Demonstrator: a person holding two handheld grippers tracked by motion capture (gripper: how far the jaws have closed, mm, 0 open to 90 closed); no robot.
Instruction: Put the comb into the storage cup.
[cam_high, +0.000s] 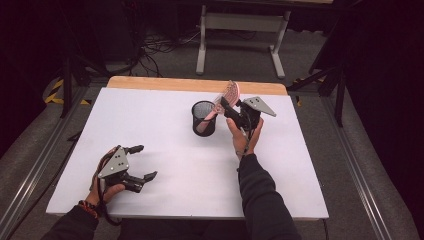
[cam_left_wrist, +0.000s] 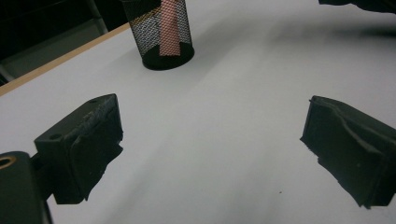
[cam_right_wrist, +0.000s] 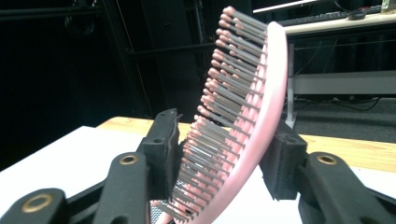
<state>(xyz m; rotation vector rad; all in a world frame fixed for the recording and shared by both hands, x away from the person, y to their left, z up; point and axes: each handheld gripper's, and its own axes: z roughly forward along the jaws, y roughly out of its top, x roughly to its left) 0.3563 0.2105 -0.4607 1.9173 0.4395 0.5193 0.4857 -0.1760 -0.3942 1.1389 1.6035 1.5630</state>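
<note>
Between right gripper (cam_right_wrist: 219, 154) pads: hairbrush (cam_right_wrist: 243, 102) (pink)

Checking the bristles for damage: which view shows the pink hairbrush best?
The right gripper view: the pink hairbrush shows bristles close up. The high view shows it small, leaning from the black mesh cup; the left gripper view shows its handle.
</note>
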